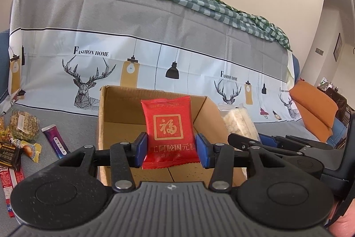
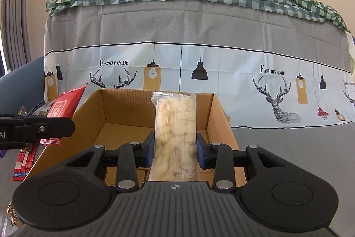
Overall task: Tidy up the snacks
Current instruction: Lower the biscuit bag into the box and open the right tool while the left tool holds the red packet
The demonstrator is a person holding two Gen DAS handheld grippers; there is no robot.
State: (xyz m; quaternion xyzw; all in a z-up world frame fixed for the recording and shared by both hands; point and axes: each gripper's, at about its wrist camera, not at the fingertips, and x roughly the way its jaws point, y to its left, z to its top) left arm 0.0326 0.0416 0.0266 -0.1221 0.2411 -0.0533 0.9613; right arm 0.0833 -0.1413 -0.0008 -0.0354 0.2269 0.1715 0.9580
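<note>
My left gripper [image 1: 170,149] is shut on a red snack packet [image 1: 169,132] with a gold square emblem, held upright over the near edge of an open cardboard box [image 1: 117,108]. My right gripper [image 2: 175,149] is shut on a long clear packet of pale pastry [image 2: 175,132], held lengthwise above the same cardboard box [image 2: 119,112]. The box's inside shows bare cardboard. In the right wrist view the red packet [image 2: 64,108] and the left gripper's finger show at the left. The clear packet [image 1: 238,123] and the right gripper's fingers appear at the right of the left wrist view.
Several loose snacks [image 1: 24,139] lie on the grey cloth left of the box, among them a purple stick [image 1: 55,140] and red sachets [image 2: 24,161]. A sofa back draped with a deer-print cloth [image 1: 155,43] rises behind. An orange cushion [image 1: 312,108] lies at the right.
</note>
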